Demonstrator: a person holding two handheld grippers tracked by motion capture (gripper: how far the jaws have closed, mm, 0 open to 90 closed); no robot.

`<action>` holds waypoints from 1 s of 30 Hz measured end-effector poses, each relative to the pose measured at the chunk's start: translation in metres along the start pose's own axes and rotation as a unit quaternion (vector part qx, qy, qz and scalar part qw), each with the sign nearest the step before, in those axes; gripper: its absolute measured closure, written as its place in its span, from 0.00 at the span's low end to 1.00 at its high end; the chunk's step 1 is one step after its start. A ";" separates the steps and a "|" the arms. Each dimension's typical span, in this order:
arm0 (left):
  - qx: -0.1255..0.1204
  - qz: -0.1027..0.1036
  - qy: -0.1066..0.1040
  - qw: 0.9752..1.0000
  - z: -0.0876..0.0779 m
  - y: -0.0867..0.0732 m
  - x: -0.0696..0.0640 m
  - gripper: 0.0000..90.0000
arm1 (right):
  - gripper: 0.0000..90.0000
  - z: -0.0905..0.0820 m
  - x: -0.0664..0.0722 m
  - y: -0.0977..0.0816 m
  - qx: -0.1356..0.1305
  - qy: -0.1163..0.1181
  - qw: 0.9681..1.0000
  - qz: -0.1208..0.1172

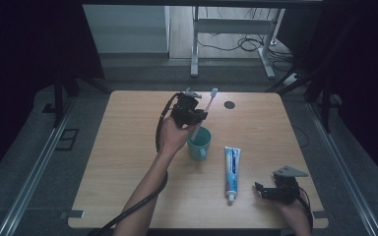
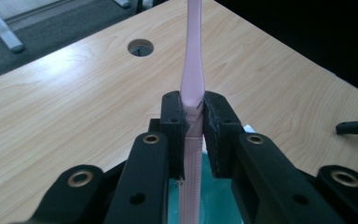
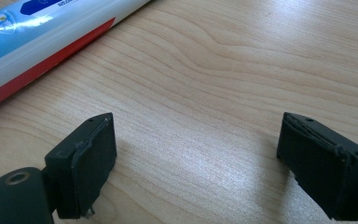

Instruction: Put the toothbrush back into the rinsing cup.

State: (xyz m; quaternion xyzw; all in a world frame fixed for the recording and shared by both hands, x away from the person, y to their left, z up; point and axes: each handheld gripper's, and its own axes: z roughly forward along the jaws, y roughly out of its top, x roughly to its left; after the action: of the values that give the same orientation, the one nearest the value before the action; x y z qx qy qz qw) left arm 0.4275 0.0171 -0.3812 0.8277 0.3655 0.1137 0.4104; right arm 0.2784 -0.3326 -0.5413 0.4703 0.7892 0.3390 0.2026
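Item: toothbrush (image 1: 204,112), pink handle, pale bristle head. Location: clamped in the left claw (image 1: 197,116), lifted above the teal mug (image 1: 199,143); its lower end hangs at or just inside the mug's mouth, which of the two cannot be told. Long axis: near upright, head tilted up and away from the person. In the left gripper view the pads (image 2: 175,128) press the handle (image 2: 192,84) at its waist, jaws narrow.

Item: toothpaste tube (image 1: 232,173), lying flat on the surface (image 1: 128,162), cap end toward the person, long axis running front to back. It lies just right of the mug.

Item: right claw (image 1: 265,191), resting low on the surface, jaws wide and holding nothing. Tube lies near it, to its left; this hand is the nearer one for the tube.
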 end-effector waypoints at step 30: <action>0.000 -0.003 0.002 1.000 0.034 -0.047 0.000 0.87 | 0.13 0.000 0.000 0.000 0.000 0.001 1.000 -0.001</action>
State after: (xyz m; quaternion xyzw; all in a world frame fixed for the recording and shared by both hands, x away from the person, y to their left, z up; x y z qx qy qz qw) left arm 0.4205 0.0153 -0.4386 0.8263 0.3689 0.1141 0.4101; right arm 0.2783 -0.3324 -0.5413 0.4691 0.7899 0.3393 0.2021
